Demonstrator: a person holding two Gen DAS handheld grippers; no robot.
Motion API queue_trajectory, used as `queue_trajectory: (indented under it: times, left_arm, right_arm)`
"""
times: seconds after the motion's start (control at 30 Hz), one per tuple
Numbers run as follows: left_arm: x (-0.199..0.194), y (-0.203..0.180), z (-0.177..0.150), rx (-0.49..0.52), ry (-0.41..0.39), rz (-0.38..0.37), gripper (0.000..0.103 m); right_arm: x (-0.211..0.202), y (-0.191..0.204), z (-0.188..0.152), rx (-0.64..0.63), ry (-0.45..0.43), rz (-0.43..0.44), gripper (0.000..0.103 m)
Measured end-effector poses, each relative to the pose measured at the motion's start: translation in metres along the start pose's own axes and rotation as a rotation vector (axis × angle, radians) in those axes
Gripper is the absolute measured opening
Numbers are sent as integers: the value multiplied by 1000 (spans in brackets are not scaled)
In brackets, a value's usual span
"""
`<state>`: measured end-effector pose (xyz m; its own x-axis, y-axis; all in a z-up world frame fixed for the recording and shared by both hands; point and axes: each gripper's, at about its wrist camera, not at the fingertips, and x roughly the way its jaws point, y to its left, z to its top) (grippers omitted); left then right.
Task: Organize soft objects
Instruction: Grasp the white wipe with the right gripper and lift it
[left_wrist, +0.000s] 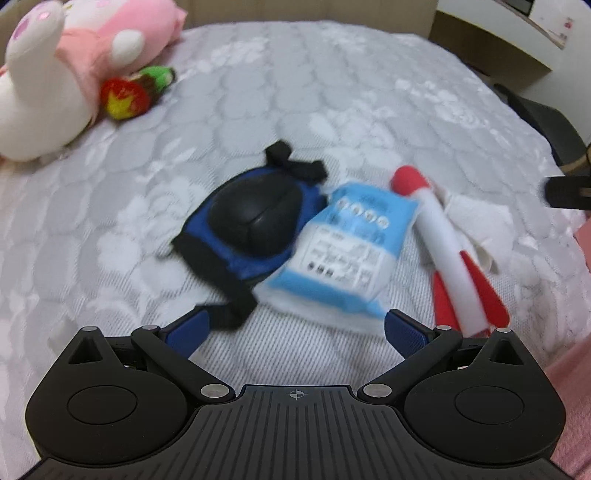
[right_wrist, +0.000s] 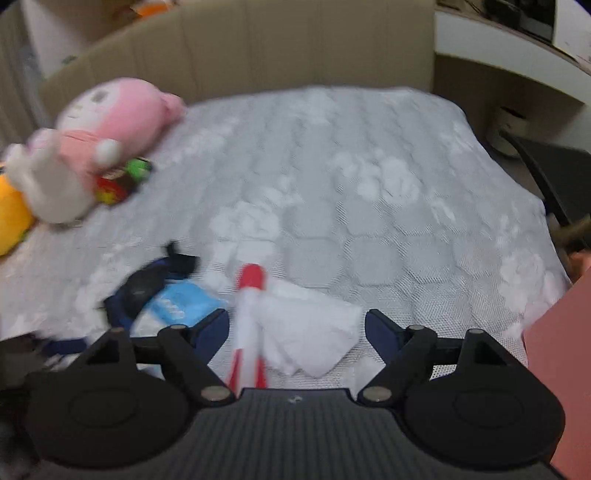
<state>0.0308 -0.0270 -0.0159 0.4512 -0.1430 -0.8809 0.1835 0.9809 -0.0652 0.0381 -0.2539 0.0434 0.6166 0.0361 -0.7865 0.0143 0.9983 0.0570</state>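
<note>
Here, a white foam rocket with a red nose and red fins (left_wrist: 448, 245) lies on the grey quilted mattress (left_wrist: 280, 107), its long axis running away from the cameras, nose farthest. Touching its right side is a crumpled white tissue (right_wrist: 314, 332); on its left lie a light-blue wipes packet (left_wrist: 351, 251) and a blue-and-black knee pad (left_wrist: 251, 221), overlapping. The left gripper (left_wrist: 297, 328) hovers low, jaws spread wide, before the packet. The right gripper (right_wrist: 295, 332), equally agape, seems to straddle rocket and tissue, though blur obscures contact. A pink-and-white plush bunny (left_wrist: 62, 62) rests well apart.
</note>
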Motion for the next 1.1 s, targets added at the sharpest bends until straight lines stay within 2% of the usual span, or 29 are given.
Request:
queue_trajectory:
  times: [0.07,0.13,0.27,0.33,0.4,0.47,0.6,0.63,0.67,0.73,0.77,0.83,0.93,1.0,1.1]
  left_arm:
    - [-2,5,-2,-16,14,-23,103]
    - [-5,5,-3,-15,6,-16,103]
    - [-10,6,-4,-6,-9,-17,103]
    - [-9,5,-4,-6,-11,-20,103]
    - [-9,4,-3,-1,-14,-13,103]
    - [-8,3,-3,4,-11,-10,103]
    - [-5,4,-2,-1,1,-13,103]
    - [-5,4,-3,-7,3,-13,103]
    - [-5,6,-2,-15,6,-16,103]
    - [-6,14,1,-34,28,-26,103]
    - [-7,18,3,-28,51,-31,103]
    - [-9,23,8,14,72,-12,103]
    - [-7,27,12,36,59,50,103]
    - [6,31,10,-1,102,25,103]
    - [21,34,7,-39,160,-3,103]
  right_arm:
    - [21,0,4,25,61,-16,82]
    - [42,0,7,50,121,-31,82]
    - [77,3,-3,73,191,-48,81]
    - [88,1,-3,84,224,-31,72]
    - [98,-1,-6,109,266,6,41]
    - [100,-4,-8,142,266,24,37]
    - [84,-14,-12,222,228,88,15]
    - [81,-17,-12,242,219,104,13]
    - [74,-22,-12,289,214,154,13]
    - [61,-31,-4,404,210,327,13]
    - [52,-33,-3,448,203,413,13]
    - [42,-29,0,484,193,521,13]
    - [37,-3,12,411,165,581,13]
    - [46,20,18,313,169,583,13]
    - [68,58,14,109,187,430,13]
